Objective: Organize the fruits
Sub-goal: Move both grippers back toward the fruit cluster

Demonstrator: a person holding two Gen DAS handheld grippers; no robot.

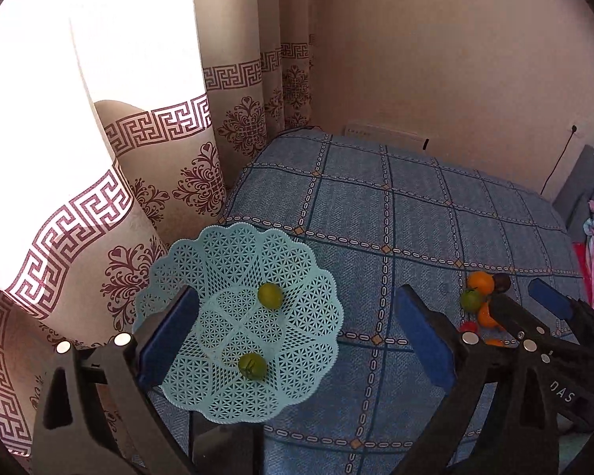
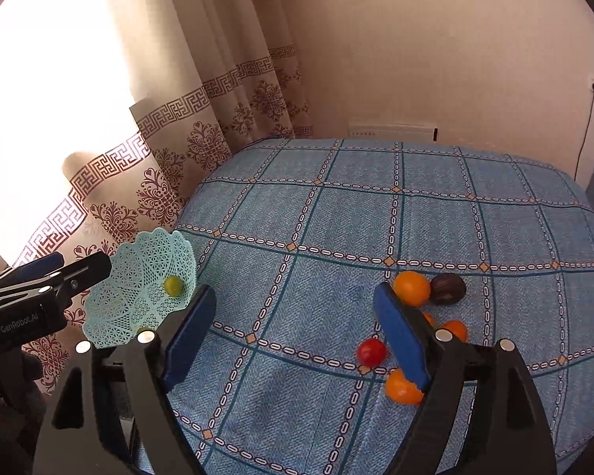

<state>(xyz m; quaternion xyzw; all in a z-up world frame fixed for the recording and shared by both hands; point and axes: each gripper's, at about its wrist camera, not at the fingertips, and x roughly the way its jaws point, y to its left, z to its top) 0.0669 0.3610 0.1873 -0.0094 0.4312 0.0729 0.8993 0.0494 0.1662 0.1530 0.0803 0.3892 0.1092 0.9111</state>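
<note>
The left gripper (image 2: 55, 277) reads "GenRobot.AI" in the right wrist view; the right gripper (image 1: 534, 297) shows "DAS" in the left. Both spread wide, empty. Only the left view shows two green fruits (image 1: 270, 295) in the pale lattice basket (image 1: 297, 277); oranges (image 2: 412, 287), a red fruit (image 2: 371, 352) and a dark one (image 2: 448, 288) lie right on the bed (image 2: 376, 206).

Two fruits (image 1: 270, 295) in the basket (image 1: 297, 277) at the bed's (image 1: 415, 213) left edge, remaining fruits (image 2: 412, 287) clustered rightward.
</note>
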